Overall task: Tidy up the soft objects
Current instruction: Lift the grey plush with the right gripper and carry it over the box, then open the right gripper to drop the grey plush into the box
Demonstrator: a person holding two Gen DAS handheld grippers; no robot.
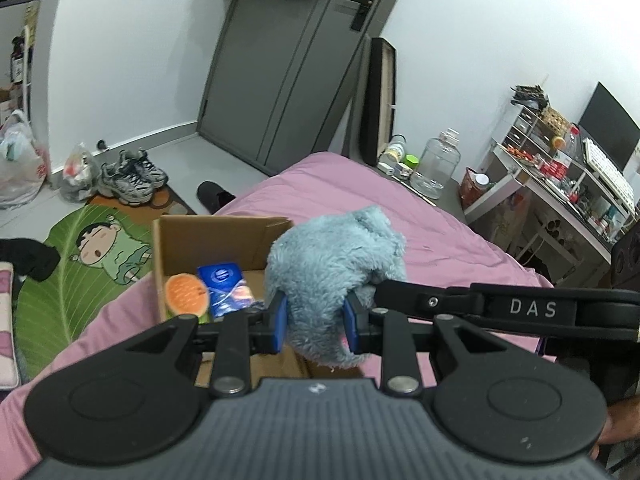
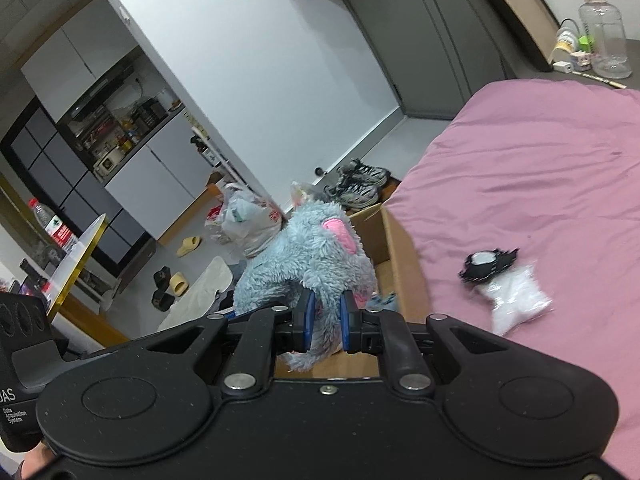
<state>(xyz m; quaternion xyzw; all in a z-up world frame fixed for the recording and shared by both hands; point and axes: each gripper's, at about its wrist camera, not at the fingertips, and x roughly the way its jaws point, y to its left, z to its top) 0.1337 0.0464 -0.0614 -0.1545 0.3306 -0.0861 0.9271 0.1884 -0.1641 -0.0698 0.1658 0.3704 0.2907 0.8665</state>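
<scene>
Two jaws clench one blue plush toy [image 1: 332, 276] above the cardboard box [image 1: 216, 236].
Left gripper [image 1: 316, 322] and right gripper [image 2: 325, 322] both squeeze its soft, light fur; it probably sags between them, so grasping the thick body seems safest.

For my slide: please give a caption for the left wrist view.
Both grippers hold the blue plush above the box.

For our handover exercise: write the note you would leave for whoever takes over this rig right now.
Left gripper: shut on the blue plush toy.
Right gripper: shut on the same toy, so both carry it together.
Cardboard box sits on the pink bed, just beyond the toy; it already holds an orange slice toy and a blue packet.
Done: toy lifted.
Left: lower it into the box and release; a black-and-white soft item lies on the bed, not yet boxed.
</scene>
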